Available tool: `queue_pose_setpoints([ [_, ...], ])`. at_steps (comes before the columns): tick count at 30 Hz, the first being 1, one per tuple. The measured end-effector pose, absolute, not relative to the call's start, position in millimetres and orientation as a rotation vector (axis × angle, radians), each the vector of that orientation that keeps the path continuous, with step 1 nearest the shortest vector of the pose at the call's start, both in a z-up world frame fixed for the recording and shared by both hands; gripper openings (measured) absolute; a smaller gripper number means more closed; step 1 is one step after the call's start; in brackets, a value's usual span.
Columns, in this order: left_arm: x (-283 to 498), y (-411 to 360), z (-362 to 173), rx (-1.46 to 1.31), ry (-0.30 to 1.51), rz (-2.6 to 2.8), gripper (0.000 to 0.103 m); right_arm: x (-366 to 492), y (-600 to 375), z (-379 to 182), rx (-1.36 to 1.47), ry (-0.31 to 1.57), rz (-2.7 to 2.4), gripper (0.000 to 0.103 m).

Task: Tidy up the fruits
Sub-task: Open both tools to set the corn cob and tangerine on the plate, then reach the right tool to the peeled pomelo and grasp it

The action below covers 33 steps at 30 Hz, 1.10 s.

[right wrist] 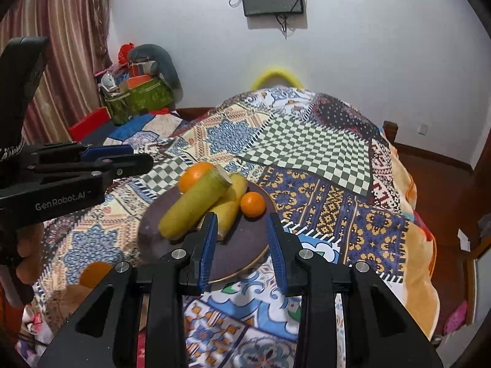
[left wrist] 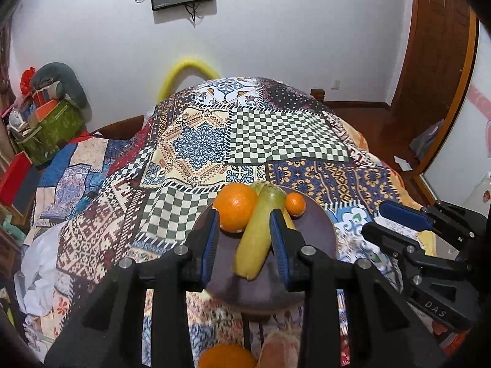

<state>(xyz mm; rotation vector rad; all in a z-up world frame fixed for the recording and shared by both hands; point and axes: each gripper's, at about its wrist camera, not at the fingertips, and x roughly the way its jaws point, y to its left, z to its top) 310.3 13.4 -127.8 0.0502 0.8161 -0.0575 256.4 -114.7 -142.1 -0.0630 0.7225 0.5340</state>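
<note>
A dark round plate (left wrist: 316, 230) (right wrist: 245, 245) lies on the patchwork bedspread. On it are a large orange (left wrist: 234, 207) (right wrist: 191, 176), a small orange (left wrist: 295, 204) (right wrist: 252, 204), a long yellow-green fruit (left wrist: 259, 233) (right wrist: 193, 207) and a second yellow one (right wrist: 231, 204) under it. My left gripper (left wrist: 245, 242) is open, its fingers either side of the long fruit, just above the plate. My right gripper (right wrist: 242, 245) is open and empty over the plate's near right edge. Another orange (left wrist: 227, 356) (right wrist: 95, 271) lies off the plate near me.
The patchwork bedspread (left wrist: 276, 135) covers the whole bed. A green box of clutter (left wrist: 52, 128) and red items stand at the far left. A wooden floor (right wrist: 442, 184) and door (left wrist: 435, 46) lie to the right. A brownish object (left wrist: 279, 349) sits beside the near orange.
</note>
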Motion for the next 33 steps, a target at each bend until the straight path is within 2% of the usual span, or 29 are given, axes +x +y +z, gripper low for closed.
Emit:
queue_pose_setpoints([
  [6,277,18,-112,0.04,0.794,-0.056,0.034,233,-114,-127,-0.063,0.702,0.534,0.031],
  [12,242,25,-111,0.036,0.797,-0.054,0.035,211,-110,-118,-0.066,0.69,0.532,0.05],
  [14,230,29,-115,0.033,0.807,-0.053,0.035,204,-108,-118,-0.064,0.688,0.532,0.06],
  [19,203,38,-122,0.037,0.824,-0.04,0.035,189,-103,-122,-0.068,0.701,0.529,0.072],
  [23,182,48,-128,0.016,0.826,-0.027,0.05,182,-96,-129,-0.071,0.722,0.538,0.076],
  [26,171,54,-134,0.013,0.838,-0.028,0.052,173,-87,-137,-0.086,0.73,0.532,0.086],
  [33,152,72,-149,0.004,0.861,0.003,0.057,158,-68,-156,-0.108,0.793,0.573,0.086],
])
